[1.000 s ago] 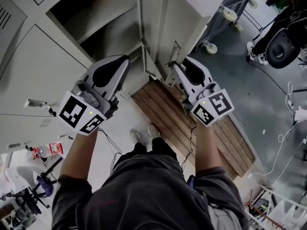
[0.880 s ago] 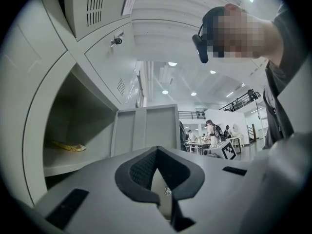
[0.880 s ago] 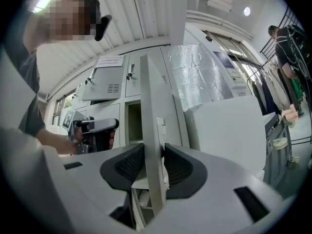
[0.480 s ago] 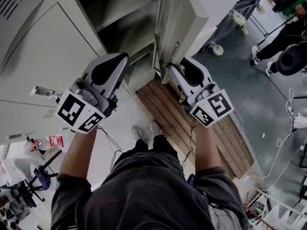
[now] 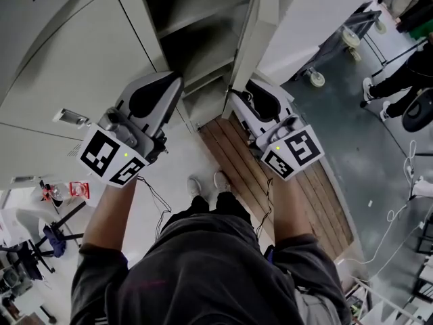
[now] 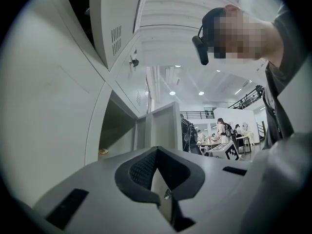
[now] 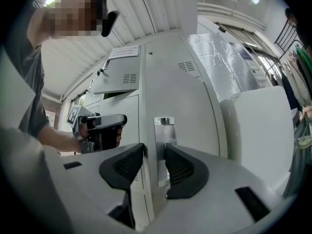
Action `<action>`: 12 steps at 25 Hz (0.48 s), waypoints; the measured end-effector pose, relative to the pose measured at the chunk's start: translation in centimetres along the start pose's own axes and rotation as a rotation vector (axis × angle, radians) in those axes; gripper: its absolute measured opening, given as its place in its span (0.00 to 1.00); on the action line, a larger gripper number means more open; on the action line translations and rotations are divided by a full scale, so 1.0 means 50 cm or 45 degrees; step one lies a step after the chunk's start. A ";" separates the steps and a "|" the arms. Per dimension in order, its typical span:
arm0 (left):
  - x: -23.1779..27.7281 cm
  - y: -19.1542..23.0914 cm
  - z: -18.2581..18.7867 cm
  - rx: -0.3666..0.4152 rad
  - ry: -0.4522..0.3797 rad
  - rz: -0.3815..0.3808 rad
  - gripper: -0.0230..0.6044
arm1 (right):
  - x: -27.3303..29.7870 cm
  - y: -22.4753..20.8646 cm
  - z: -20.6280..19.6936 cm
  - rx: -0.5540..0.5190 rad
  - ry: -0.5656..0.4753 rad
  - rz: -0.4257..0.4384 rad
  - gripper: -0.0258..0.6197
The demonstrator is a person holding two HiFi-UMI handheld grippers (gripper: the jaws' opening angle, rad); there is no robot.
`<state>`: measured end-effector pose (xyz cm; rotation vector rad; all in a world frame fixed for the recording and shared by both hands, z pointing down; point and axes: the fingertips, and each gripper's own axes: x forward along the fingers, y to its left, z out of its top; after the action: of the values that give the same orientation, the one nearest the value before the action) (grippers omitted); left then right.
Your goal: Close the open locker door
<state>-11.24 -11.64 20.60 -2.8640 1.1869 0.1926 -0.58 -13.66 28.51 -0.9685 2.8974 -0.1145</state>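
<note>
The right gripper [image 7: 155, 152], jaws spread wide, straddles the free edge of the tall grey metal locker door [image 7: 178, 82] beside its small chrome latch plate [image 7: 165, 122]; the door stands ajar at 12 o'clock in the head view, the dark open locker compartment [image 5: 186, 42] at its 9 o'clock. The left gripper [image 5: 170, 83], jaws pressed together on nothing, hovers at 10 o'clock. Closing it well likely means 1 steady push on the door's outer face toward 9 o'clock until the latch seats, left gripper clear of the gap
</note>
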 end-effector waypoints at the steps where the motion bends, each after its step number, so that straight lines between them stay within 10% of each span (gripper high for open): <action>1: -0.006 0.006 0.000 0.002 0.001 0.012 0.06 | 0.010 0.005 -0.002 0.003 0.000 0.012 0.28; 12: -0.066 0.065 0.002 0.020 0.007 0.143 0.06 | 0.097 0.040 -0.015 0.032 0.004 0.154 0.26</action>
<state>-15.83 -11.60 20.99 -2.7882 1.3454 0.1785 -5.72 -14.98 28.79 -0.7872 2.9405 -0.1437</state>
